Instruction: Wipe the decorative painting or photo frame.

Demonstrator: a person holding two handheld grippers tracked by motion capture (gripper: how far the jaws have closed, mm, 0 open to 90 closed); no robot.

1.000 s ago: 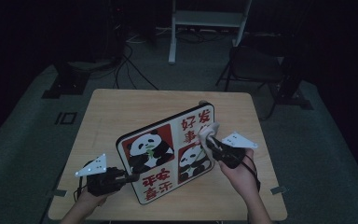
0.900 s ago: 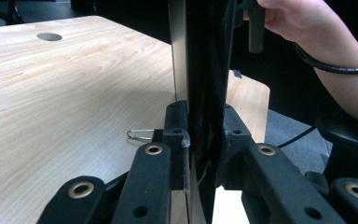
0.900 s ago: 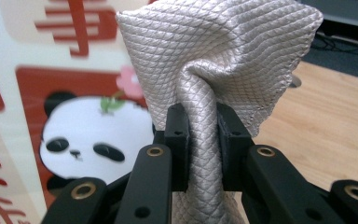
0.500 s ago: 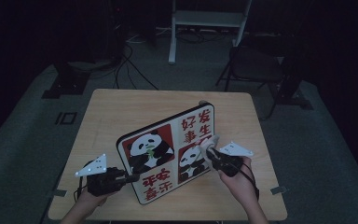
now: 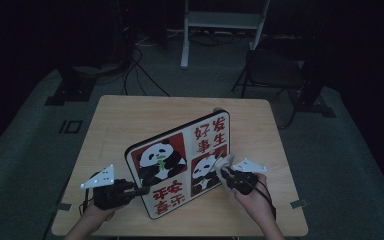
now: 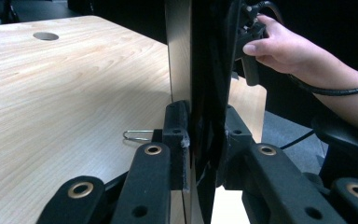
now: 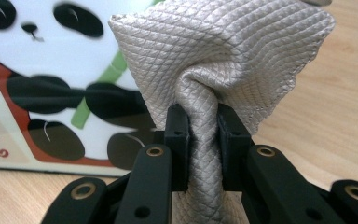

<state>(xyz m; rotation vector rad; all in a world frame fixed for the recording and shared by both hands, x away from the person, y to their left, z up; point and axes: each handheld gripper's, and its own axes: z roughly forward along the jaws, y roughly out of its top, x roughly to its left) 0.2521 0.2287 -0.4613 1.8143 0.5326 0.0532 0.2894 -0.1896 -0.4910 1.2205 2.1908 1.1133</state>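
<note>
A panda picture board point(image 5: 180, 165) stands tilted on edge on the wooden table point(image 5: 130, 120). My left gripper point(image 5: 142, 190) is shut on the board's lower left edge; in the left gripper view its jaws clamp the thin edge of the board point(image 6: 200, 70), with my left gripper point(image 6: 204, 154) around it. My right gripper point(image 5: 225, 172) is shut on a bunched grey cloth point(image 5: 224, 161) that rests against the board's lower right panda panel. In the right gripper view the quilted cloth point(image 7: 223, 51) is pinched in my right gripper point(image 7: 203, 135), right in front of the panda picture point(image 7: 51, 70).
A small wire clip point(image 6: 137, 135) lies on the table beside the board. The tabletop has a round hole point(image 6: 45, 36) at its far part. A dark chair point(image 5: 275, 70) and a white stand point(image 5: 225, 20) are on the floor behind the table, with cables point(image 5: 140, 65) on the left.
My right gripper with the cloth has slid down and a little toward the person across the board's lower right panel. The left gripper and the board have stayed put.
</note>
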